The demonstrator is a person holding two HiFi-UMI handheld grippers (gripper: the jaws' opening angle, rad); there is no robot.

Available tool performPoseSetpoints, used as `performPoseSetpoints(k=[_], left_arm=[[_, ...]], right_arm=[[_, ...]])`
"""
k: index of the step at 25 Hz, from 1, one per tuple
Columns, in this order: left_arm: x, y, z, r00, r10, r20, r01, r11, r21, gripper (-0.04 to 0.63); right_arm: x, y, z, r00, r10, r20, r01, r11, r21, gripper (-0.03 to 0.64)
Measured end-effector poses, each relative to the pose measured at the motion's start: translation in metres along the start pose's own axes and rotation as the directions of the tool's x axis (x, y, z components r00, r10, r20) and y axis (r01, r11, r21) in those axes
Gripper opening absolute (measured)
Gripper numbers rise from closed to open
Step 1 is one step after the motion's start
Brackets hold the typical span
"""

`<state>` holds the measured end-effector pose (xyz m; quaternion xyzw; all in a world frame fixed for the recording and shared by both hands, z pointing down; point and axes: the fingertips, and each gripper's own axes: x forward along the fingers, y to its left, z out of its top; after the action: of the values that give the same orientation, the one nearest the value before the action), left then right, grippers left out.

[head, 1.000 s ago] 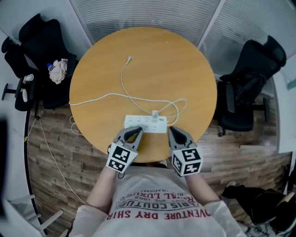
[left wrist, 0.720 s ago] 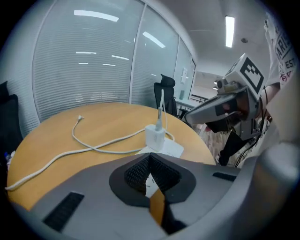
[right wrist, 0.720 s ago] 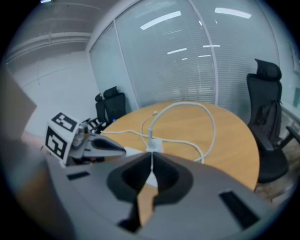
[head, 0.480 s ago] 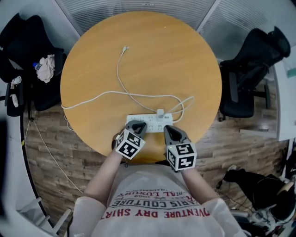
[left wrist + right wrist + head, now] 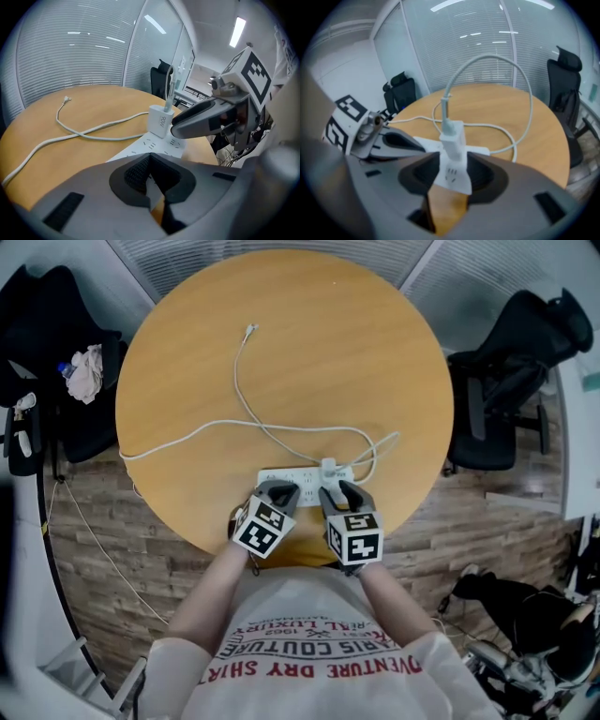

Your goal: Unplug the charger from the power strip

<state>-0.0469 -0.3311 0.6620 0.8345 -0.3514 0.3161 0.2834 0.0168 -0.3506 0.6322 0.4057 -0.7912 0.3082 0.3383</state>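
A white power strip (image 5: 298,476) lies near the front edge of the round wooden table (image 5: 281,352). A white charger (image 5: 328,468) stands plugged into it, and its white cable (image 5: 242,395) loops across the table. My right gripper (image 5: 339,494) is just in front of the charger. Its jaws are opening, and the charger (image 5: 451,136) stands in the gap without the pads touching it. My left gripper (image 5: 278,493) is shut, with its tips at the strip's near edge to the left of the charger (image 5: 161,120). In the left gripper view, a right gripper finger (image 5: 201,119) reaches in beside the charger.
The strip's own lead (image 5: 178,439) runs off the table's left edge. The charging cable's free plug (image 5: 250,330) lies toward the far side. Black office chairs stand to the left (image 5: 37,343) and right (image 5: 516,362), and a cloth (image 5: 84,371) lies on the left one.
Both grippers have come down to the power strip. The right gripper has moved left toward the charger and its jaws, shut before, have spread apart.
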Motion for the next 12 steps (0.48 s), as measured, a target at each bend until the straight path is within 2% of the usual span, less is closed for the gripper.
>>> performPoseSetpoints(k=[12], left_arm=[[-0.003, -0.002, 0.001, 1.000, -0.004, 0.002, 0.004, 1.000, 0.000, 0.032]], right_arm=[[0.034, -0.004, 0.014, 0.997, -0.075, -0.036, 0.075, 0.997, 0.014, 0.198]])
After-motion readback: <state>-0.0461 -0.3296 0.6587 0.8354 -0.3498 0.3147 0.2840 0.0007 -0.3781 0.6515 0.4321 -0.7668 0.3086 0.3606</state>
